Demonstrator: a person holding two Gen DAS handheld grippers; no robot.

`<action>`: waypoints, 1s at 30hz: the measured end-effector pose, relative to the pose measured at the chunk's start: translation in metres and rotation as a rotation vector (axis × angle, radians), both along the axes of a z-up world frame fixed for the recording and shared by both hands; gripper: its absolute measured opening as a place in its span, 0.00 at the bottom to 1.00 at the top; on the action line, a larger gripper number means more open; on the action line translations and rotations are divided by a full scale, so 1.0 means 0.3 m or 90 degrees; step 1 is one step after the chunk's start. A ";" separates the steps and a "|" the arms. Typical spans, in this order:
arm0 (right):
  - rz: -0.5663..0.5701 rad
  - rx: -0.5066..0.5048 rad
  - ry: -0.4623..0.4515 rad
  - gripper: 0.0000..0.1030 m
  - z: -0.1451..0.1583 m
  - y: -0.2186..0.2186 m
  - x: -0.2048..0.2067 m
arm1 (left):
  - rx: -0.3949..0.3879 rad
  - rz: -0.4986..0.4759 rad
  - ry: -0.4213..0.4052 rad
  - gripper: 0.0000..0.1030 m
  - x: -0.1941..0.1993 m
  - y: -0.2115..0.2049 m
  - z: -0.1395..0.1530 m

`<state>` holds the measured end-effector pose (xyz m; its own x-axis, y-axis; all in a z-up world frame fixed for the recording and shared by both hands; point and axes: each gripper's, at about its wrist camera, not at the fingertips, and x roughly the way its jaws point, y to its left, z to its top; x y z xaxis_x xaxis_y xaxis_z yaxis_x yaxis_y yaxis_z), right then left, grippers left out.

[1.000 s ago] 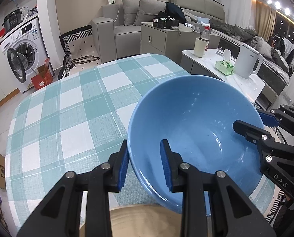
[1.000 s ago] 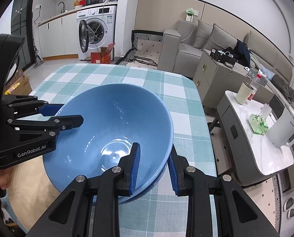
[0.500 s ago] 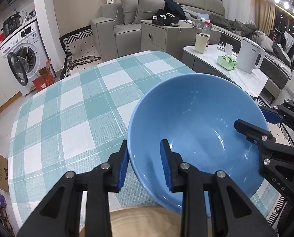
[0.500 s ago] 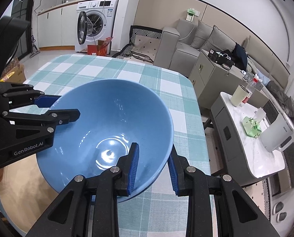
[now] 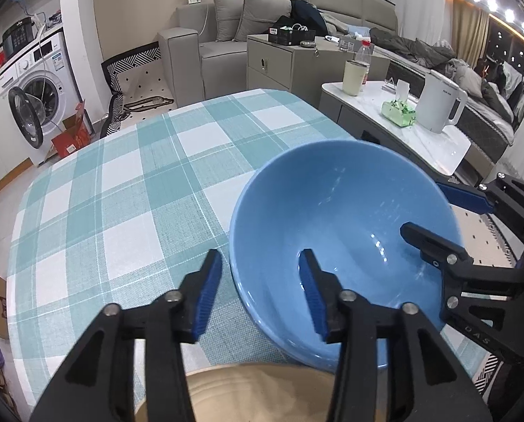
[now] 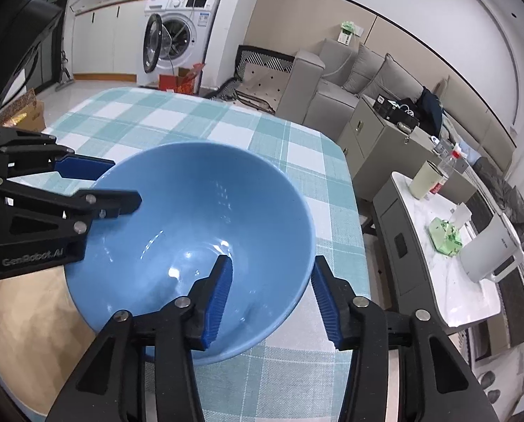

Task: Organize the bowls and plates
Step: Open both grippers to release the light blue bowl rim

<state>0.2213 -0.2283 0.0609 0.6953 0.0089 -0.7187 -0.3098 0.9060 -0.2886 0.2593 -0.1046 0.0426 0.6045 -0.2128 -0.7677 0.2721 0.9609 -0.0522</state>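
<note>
straddling the rim from opposite sides, both tongs have their jaws spread and neither one pinches the blue bowl. largest first: the desk under a teal-and-white check cloth; the bowl sits toward its near right part, well clear of the far edge. a tan plate shows just under the bowl's near edge in the left view and at lower left in the right view; cannot tell whether the bowl rests on it or on the cloth.

left tongs: open, one blue pad outside the wall, one inside, a gap showing at each. right tongs: open likewise, inner pad over the bowl's floor, outer pad just beside the rim.

risks, as judged: with a pad of each tool down inside the bowl, any sideways pull on withdrawal would hook the wall and tip or drag it, perhaps off the plate edge. the glazed surface looks slick; a re-grip on the thin rim could slip. the two tools sit near each other across the bowl and could knock.

orientation: bowl upright, mouth facing up, perhaps tilted slightly. round, so no real long axis; its axis of symmetry runs roughly vertical.
</note>
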 end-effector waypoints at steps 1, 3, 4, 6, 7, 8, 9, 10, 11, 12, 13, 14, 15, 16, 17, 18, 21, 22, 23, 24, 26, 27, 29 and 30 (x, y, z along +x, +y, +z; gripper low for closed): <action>-0.001 0.004 -0.002 0.47 0.006 -0.004 -0.002 | 0.000 0.001 -0.003 0.50 -0.004 0.001 0.005; -0.003 0.013 -0.009 0.53 0.018 -0.015 -0.006 | -0.002 0.003 -0.007 0.54 -0.011 0.006 0.017; -0.001 0.016 -0.013 0.57 0.025 -0.020 -0.009 | -0.007 0.004 -0.009 0.54 -0.016 0.010 0.025; 0.002 0.038 -0.017 0.76 0.038 -0.035 -0.018 | -0.012 0.006 -0.013 0.55 -0.023 0.016 0.034; 0.002 0.049 -0.019 0.79 0.044 -0.040 -0.024 | -0.013 0.007 -0.016 0.56 -0.028 0.019 0.040; 0.007 0.068 -0.021 0.80 0.051 -0.050 -0.033 | -0.013 0.007 -0.017 0.57 -0.032 0.022 0.042; 0.011 0.084 -0.018 0.80 0.055 -0.058 -0.041 | -0.014 0.010 -0.017 0.58 -0.034 0.025 0.043; 0.014 0.092 -0.015 0.80 0.057 -0.059 -0.048 | -0.014 0.015 -0.015 0.64 -0.038 0.028 0.045; 0.015 0.105 -0.014 0.80 0.059 -0.068 -0.055 | -0.014 0.018 -0.017 0.77 -0.042 0.030 0.049; 0.014 0.114 -0.015 0.82 0.061 -0.075 -0.062 | -0.015 0.022 -0.026 0.83 -0.050 0.034 0.055; 0.012 0.124 -0.016 0.83 0.062 -0.080 -0.072 | -0.016 0.025 -0.040 0.91 -0.060 0.037 0.061; 0.010 0.136 -0.016 0.84 0.062 -0.085 -0.078 | -0.013 0.027 -0.055 0.94 -0.071 0.040 0.068; 0.009 0.154 -0.015 0.85 0.063 -0.097 -0.085 | -0.008 0.029 -0.064 0.94 -0.078 0.040 0.074; 0.008 0.165 -0.014 0.86 0.063 -0.105 -0.090 | -0.006 0.031 -0.068 0.95 -0.084 0.041 0.077; 0.006 0.186 -0.011 0.88 0.064 -0.117 -0.095 | -0.007 0.033 -0.071 0.95 -0.086 0.044 0.080; 0.007 0.209 -0.007 0.90 0.066 -0.131 -0.098 | -0.011 0.035 -0.074 0.95 -0.089 0.047 0.082; -0.004 0.246 -0.014 0.99 0.073 -0.166 -0.106 | -0.019 0.044 -0.079 0.96 -0.090 0.056 0.081; -0.008 0.256 -0.021 0.99 0.077 -0.179 -0.109 | -0.019 0.048 -0.078 0.96 -0.089 0.058 0.079; -0.011 0.263 -0.024 0.99 0.079 -0.188 -0.111 | -0.020 0.051 -0.079 0.96 -0.089 0.059 0.077; -0.013 0.276 -0.025 0.99 0.083 -0.201 -0.115 | -0.023 0.053 -0.080 0.96 -0.088 0.061 0.075; -0.014 0.300 -0.029 0.99 0.089 -0.224 -0.119 | -0.022 0.057 -0.082 0.96 -0.088 0.062 0.070; -0.014 0.308 -0.031 0.99 0.093 -0.233 -0.122 | -0.020 0.059 -0.083 0.96 -0.089 0.061 0.068; -0.012 0.306 -0.029 0.99 0.098 -0.238 -0.119 | -0.019 0.061 -0.084 0.96 -0.087 0.060 0.063; -0.009 0.298 -0.026 0.99 0.098 -0.236 -0.121 | -0.019 0.062 -0.085 0.96 -0.087 0.060 0.063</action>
